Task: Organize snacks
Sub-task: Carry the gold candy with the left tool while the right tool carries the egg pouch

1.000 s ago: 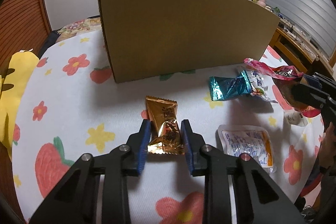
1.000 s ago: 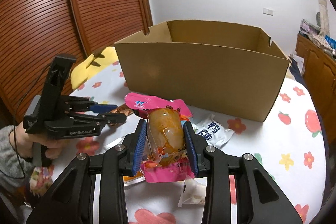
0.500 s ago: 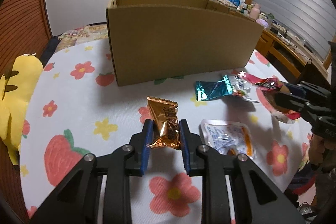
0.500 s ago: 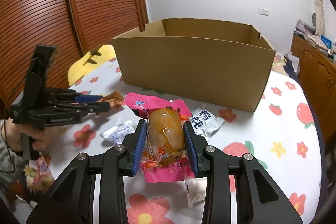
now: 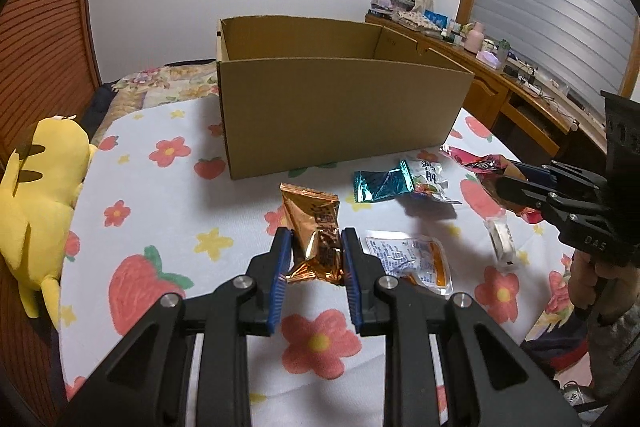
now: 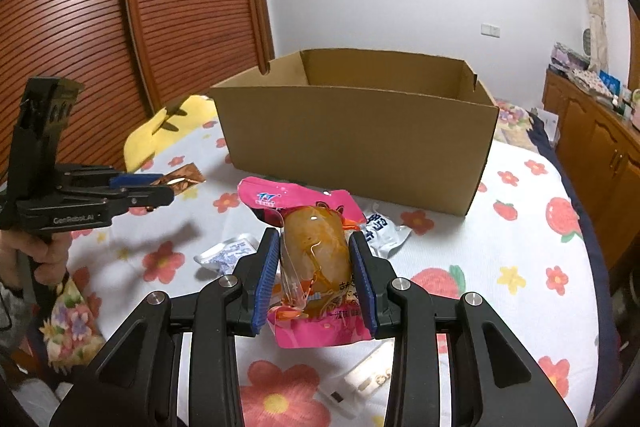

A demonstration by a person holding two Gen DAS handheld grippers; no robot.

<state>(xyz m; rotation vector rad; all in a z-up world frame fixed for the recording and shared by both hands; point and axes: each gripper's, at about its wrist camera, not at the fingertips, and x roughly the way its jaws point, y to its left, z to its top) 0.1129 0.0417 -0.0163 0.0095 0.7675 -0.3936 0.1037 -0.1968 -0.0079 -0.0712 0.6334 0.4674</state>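
You have one cardboard box (image 5: 340, 115) and six snack packets: two held, four on the flowered bench (image 5: 168, 195) before it. Your left gripper (image 5: 316, 259) is clamped narrow on the copper foil packet (image 5: 314, 227), lifted clear. Your right gripper (image 6: 314, 279) pinches the pink pouch (image 6: 312, 251) near the box.

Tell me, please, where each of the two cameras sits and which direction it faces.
Left wrist view: sits on the left gripper, facing the cardboard box; shows its fingers shut on the orange packet, and the right gripper.
Right wrist view: sits on the right gripper, facing the box; shows its fingers shut on the pink packet, and the left gripper and hand.
Shared: box, both grippers, floral tablecloth.
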